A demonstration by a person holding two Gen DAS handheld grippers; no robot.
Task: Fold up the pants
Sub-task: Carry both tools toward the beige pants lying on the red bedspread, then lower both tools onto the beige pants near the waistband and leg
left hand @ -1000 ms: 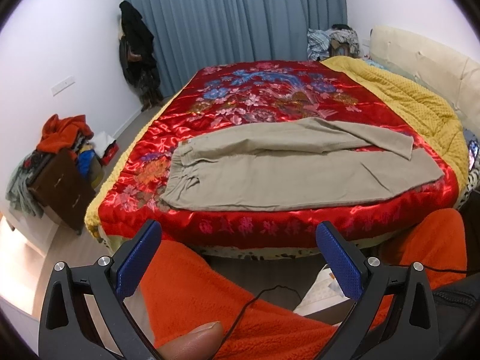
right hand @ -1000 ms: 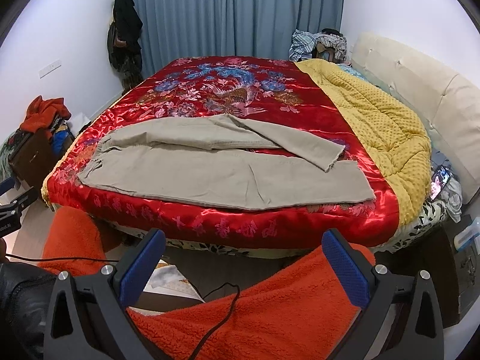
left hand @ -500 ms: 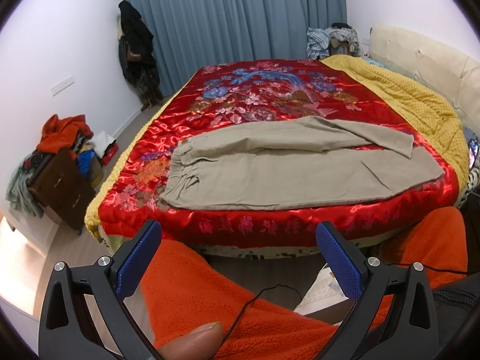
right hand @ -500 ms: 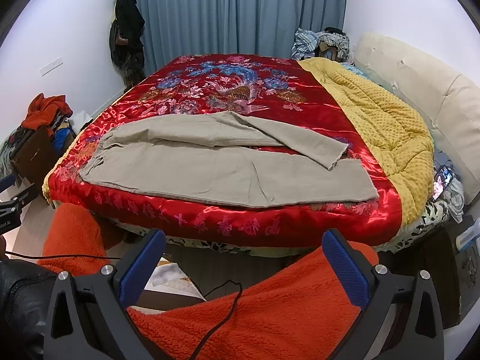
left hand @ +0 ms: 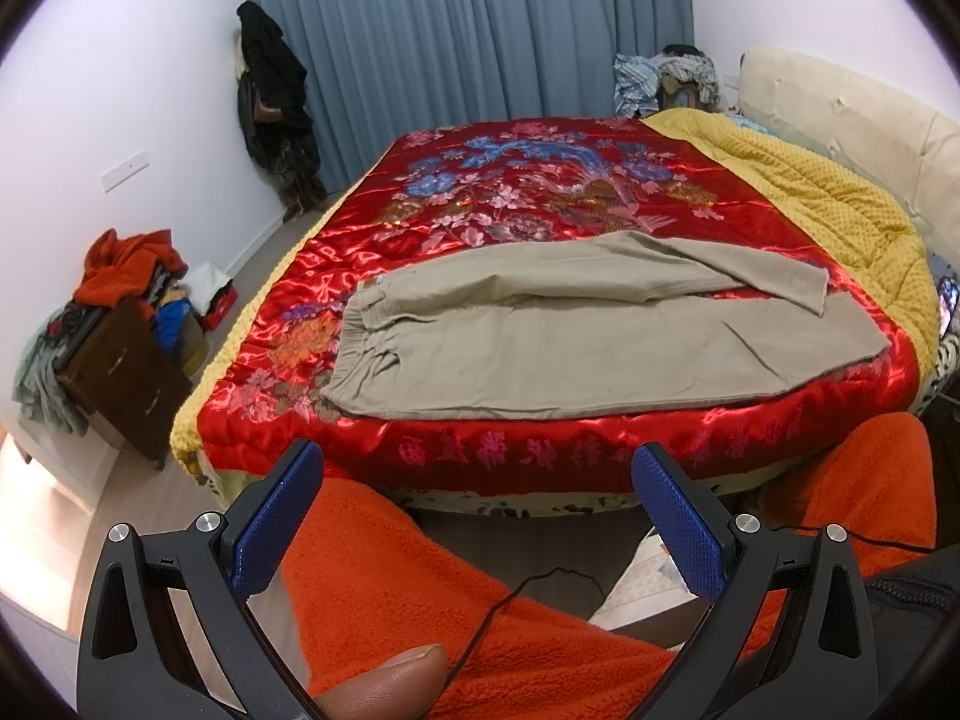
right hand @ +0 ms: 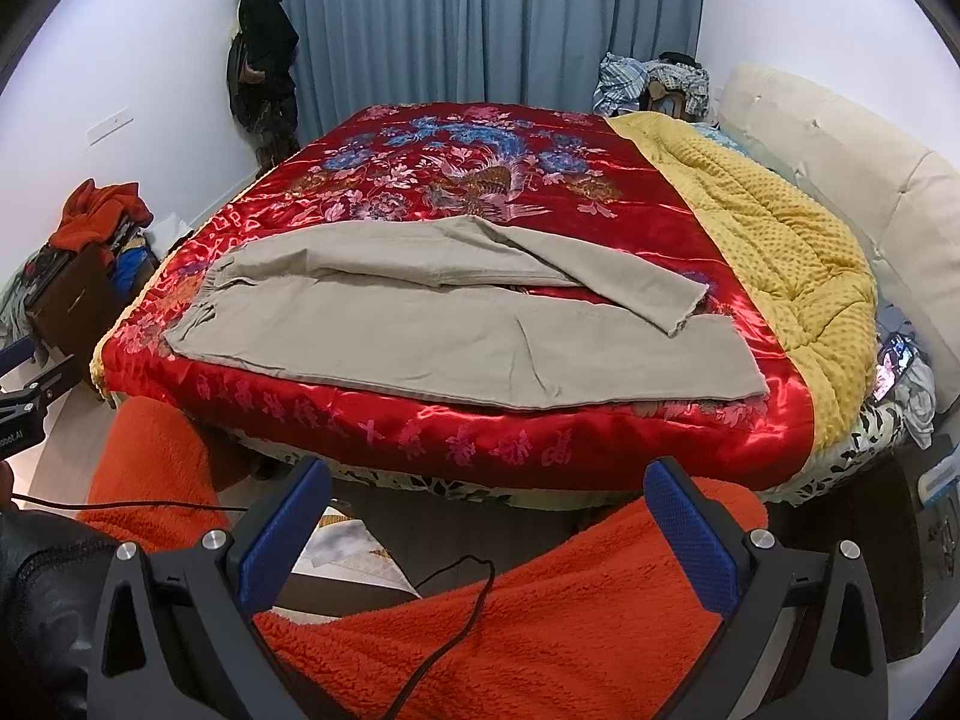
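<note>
Beige pants (left hand: 600, 336) lie flat across the near part of the red embroidered bedspread (left hand: 540, 192), waistband to the left and legs running right. The far leg slants over the near leg, its hem (right hand: 678, 312) resting on it. In the right wrist view the pants (right hand: 450, 330) fill the bed's front strip. My left gripper (left hand: 477, 510) is open, held short of the bed's front edge above orange-clad legs. My right gripper (right hand: 486, 516) is open too, equally short of the bed. Neither touches the pants.
A yellow blanket (right hand: 768, 252) covers the bed's right side by a cream headboard (right hand: 840, 180). A brown cabinet piled with clothes (left hand: 120, 348) stands on the left. Blue curtains (left hand: 468, 48) hang behind. A phone (right hand: 894, 360) lies at the bed's right edge. A black cable (right hand: 456, 624) crosses the orange fleece legs (right hand: 540, 630).
Both grippers have edged a little closer to the bed and slightly up; the pants have not moved. Both grippers stay open.
</note>
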